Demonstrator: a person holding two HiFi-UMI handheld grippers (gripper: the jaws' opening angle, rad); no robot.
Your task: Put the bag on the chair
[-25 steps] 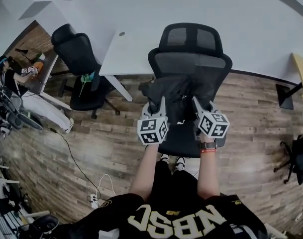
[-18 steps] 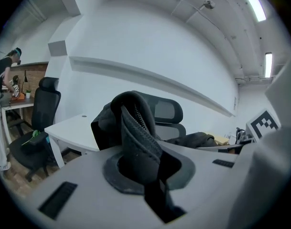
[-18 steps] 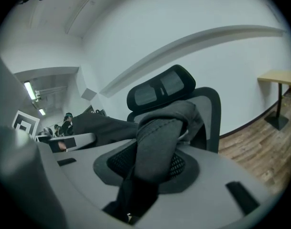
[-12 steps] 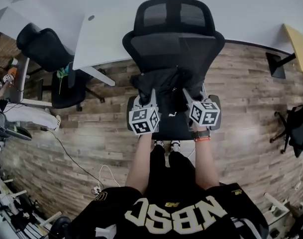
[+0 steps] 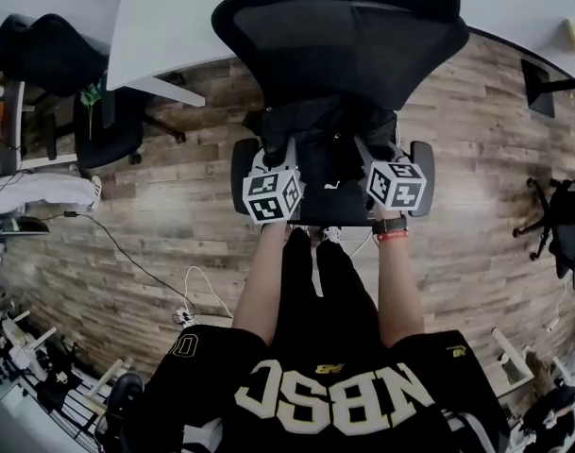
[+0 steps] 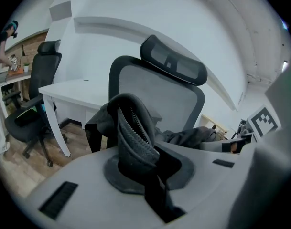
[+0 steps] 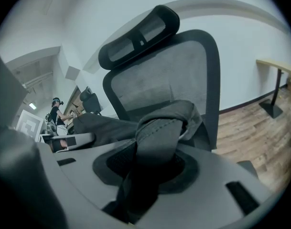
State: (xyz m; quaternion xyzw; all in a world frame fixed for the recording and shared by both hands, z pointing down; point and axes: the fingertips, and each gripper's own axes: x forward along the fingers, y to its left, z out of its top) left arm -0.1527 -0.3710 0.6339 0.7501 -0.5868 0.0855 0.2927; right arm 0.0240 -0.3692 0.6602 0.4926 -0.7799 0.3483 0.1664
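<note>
Left claw (image 6: pixel 138 163): clamped on bag (image 5: pixel 325 135) zipper edge.
Right claw (image 7: pixel 145 173): pinched bag fabric.
Risk: uneven release could have tipped bag off chair (image 5: pixel 344 36) front.

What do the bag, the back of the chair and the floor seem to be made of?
Bag: probably dark matte woven fabric; it folds softly and carries a zipper.
Chair back: grey mesh in a black, likely plastic, frame; a fine weave shows.
Floor: wood-look planks; real wood or laminate, I cannot tell.

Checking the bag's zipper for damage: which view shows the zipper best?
Left gripper view: the zipper teeth show close up on the bag. Right gripper view shows only folded fabric; head view only a dark shape at the chair.
</note>
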